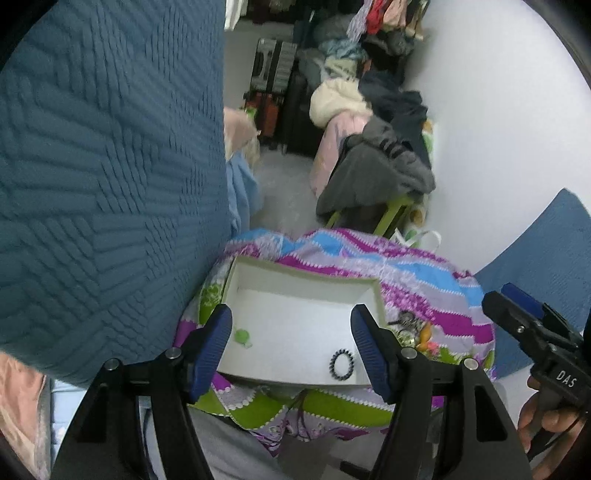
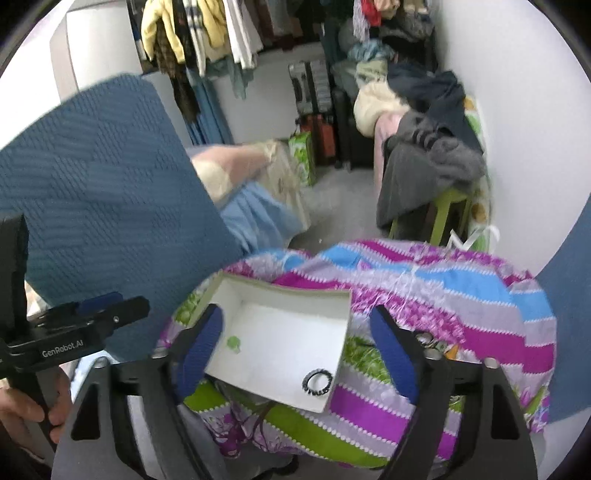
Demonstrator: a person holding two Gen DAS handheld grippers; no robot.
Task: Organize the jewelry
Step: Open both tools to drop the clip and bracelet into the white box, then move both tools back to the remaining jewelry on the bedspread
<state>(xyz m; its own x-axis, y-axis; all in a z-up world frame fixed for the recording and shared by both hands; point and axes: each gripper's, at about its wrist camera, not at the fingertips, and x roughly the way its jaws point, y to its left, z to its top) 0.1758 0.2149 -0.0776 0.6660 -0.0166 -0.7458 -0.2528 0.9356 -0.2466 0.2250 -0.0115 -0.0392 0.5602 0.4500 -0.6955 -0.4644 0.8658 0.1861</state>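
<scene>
A shallow white box (image 1: 258, 275) (image 2: 280, 291) sits on a colourful striped cloth (image 1: 424, 280) (image 2: 461, 295). Inside it lie a black beaded ring-shaped bracelet (image 1: 341, 362) (image 2: 317, 382) near the front right corner and a small green piece (image 1: 242, 336) (image 2: 233, 343) at the left. A small heap of mixed jewelry (image 1: 415, 328) (image 2: 436, 345) lies on the cloth just right of the box. My left gripper (image 1: 295, 347) is open and empty, hovering over the box. My right gripper (image 2: 299, 354) is open and empty, above the box's right part.
A blue textured cushion (image 1: 110, 166) (image 2: 103, 184) stands close at the left. Another blue cushion (image 1: 546, 258) is at the right by the white wall. Behind are a green stool piled with clothes (image 1: 376, 173) (image 2: 432, 162), suitcases (image 1: 273, 85) and hanging clothes (image 2: 199, 33).
</scene>
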